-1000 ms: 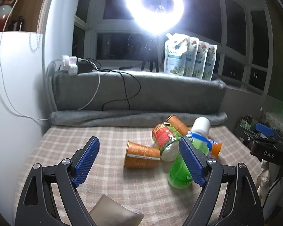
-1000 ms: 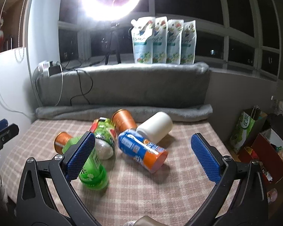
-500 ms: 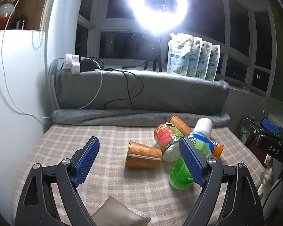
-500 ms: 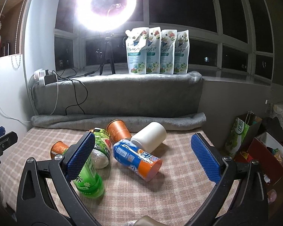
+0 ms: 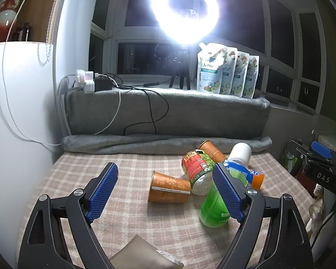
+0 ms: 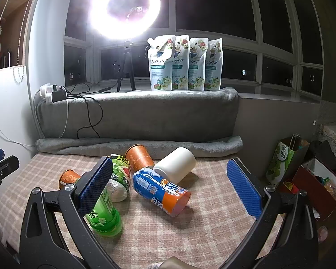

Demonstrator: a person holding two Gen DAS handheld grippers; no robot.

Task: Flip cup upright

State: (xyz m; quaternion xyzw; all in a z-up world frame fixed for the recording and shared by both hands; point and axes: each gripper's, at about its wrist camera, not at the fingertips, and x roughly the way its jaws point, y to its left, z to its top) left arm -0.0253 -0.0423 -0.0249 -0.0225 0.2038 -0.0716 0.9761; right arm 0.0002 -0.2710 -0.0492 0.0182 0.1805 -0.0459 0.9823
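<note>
Several cups lie on their sides in a cluster on the checked cloth (image 5: 127, 215). An orange patterned cup (image 5: 169, 187) lies nearest my left gripper (image 5: 165, 192), which is open and empty just short of it. Beside it lie a red-green cup (image 5: 196, 169), a bright green cup (image 5: 212, 206), a blue-orange cup (image 6: 161, 190), a white cup (image 6: 175, 164) and a second orange cup (image 6: 138, 158). My right gripper (image 6: 170, 188) is open and empty, with the blue-orange cup between its fingers in view but farther off.
A grey blanket-covered ledge (image 5: 168, 112) with a rolled blanket borders the back. Cables and a power strip (image 5: 89, 81) hang at the left. Detergent pouches (image 6: 186, 63) and a ring light (image 6: 125, 9) stand behind. Bags and a box (image 6: 311, 177) stand off the right edge.
Both cameras have tilted up and drawn back slightly, so the cups sit lower in view. Both grippers stay open. No cup has moved.
</note>
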